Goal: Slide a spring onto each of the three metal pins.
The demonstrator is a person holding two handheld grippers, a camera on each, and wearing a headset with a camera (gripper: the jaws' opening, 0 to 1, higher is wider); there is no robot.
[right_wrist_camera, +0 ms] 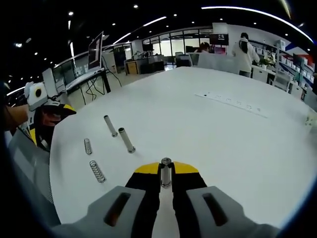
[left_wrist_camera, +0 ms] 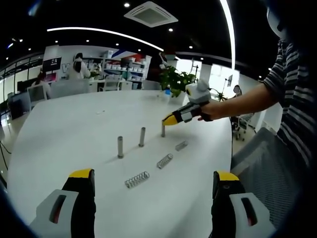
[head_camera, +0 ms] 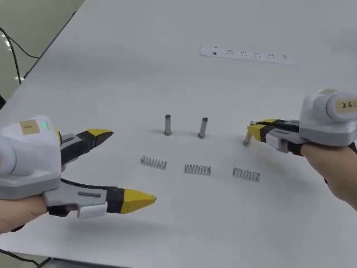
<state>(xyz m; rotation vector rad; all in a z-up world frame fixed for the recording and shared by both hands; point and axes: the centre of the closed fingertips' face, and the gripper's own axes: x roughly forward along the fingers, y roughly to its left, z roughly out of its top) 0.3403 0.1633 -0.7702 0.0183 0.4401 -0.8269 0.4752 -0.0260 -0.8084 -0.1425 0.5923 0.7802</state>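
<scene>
Two metal pins (head_camera: 168,124) (head_camera: 203,127) stand upright in a row on the white table. The third pin (head_camera: 246,140) is at the right end of the row, and my right gripper (head_camera: 252,132) is shut on it; in the right gripper view the pin (right_wrist_camera: 166,173) sits between the yellow tips. Three springs (head_camera: 153,162) (head_camera: 197,169) (head_camera: 246,175) lie in a row in front of the pins. My left gripper (head_camera: 120,164) hangs open at the lower left, short of the left spring (left_wrist_camera: 136,179), with nothing between its fingers.
A white power strip (head_camera: 248,54) lies far back on the table. The table's left edge (head_camera: 50,44) runs diagonally, with cables beyond it. A person's striped sleeve (left_wrist_camera: 287,84) shows at the right of the left gripper view.
</scene>
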